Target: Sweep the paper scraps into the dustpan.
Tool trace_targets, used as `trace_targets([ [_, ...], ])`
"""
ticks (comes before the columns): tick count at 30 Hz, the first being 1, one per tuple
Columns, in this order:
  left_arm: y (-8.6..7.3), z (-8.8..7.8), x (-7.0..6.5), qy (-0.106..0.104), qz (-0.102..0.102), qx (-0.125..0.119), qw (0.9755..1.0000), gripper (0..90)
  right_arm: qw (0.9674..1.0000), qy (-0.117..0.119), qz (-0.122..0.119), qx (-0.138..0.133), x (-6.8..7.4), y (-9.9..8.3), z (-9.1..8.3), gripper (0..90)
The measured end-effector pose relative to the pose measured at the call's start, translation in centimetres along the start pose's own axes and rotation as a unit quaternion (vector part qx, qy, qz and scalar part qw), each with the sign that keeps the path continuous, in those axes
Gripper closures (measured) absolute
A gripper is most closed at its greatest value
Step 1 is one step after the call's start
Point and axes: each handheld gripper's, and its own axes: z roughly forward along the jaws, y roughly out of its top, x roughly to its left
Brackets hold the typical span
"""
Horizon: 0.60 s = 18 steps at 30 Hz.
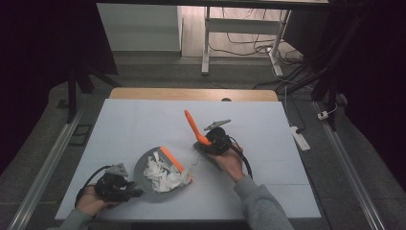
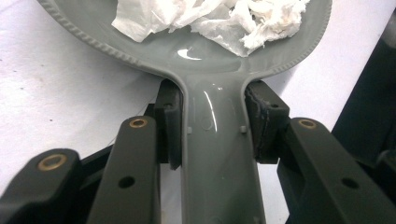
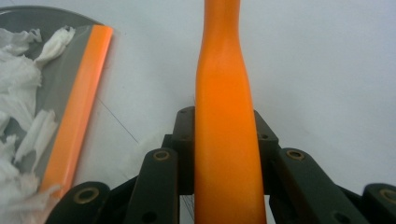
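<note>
Both tongs are pinching something. Left tongs (image 1: 136, 192), held at the near left corner of the bench (image 1: 143, 120), clamp the handle of a grey dustpan (image 1: 146, 168); in the left gripper view the pads (image 2: 170, 126) press on either side of that handle, just below where it widens into the pan. White paper scraps (image 1: 163, 175) lie heaped inside the pan, and an orange strip (image 1: 174, 162) runs along its far straight lip. The dustpan lies flat on the white bench cover, slightly left of the middle and toward the near edge.

Right tongs (image 1: 203, 143) are closed on the orange handle (image 1: 194, 127) of a brush, which slants up and away from the person's hand (image 1: 229, 163) toward the middle of the bench. In the right gripper view the handle (image 3: 224, 140) fills the gap between the pads, with the pan's orange lip and scraps off to one side. The brush sits just beside the pan's open lip, apart from it.
</note>
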Motion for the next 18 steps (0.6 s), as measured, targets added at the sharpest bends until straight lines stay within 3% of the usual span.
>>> trace_targets([
  [3,0.2,0.0,0.0,-0.001,-0.001,0.003,1.0,61.5,0.9999,0.014,-0.006,-0.004,1.3,0.5,0.8,70.7],
  [5,0.5,0.1,-0.1,0.001,-0.001,0.006,1.0,61.6,0.9989,0.046,-0.009,-0.003,2.6,0.9,1.4,70.7],
  [8,0.8,0.3,-0.1,-0.001,0.003,0.01,0.9999,61.6,0.9938,0.108,-0.025,-0.008,5.2,1.5,1.9,70.7],
  [10,0.9,0.4,-0.2,-0.003,0.001,0.01,0.9999,61.6,0.9904,0.129,-0.044,-0.023,6.8,2.1,1.4,70.7],
  [12,0.8,0.5,-0.2,-0.004,0.0,0.009,1.0,61.6,0.986,0.156,-0.049,-0.035,7.4,2.8,0.7,70.6],
  [14,0.7,0.5,-0.2,-0.002,0.003,0.011,0.9999,61.6,0.9866,0.141,-0.061,-0.053,7.3,3.3,-0.5,70.6],
  [18,0.6,0.7,-0.1,-0.004,-0.001,0.013,0.9999,61.7,0.9907,0.1,-0.06,-0.07,5.5,3.5,-2.4,70.6],
])
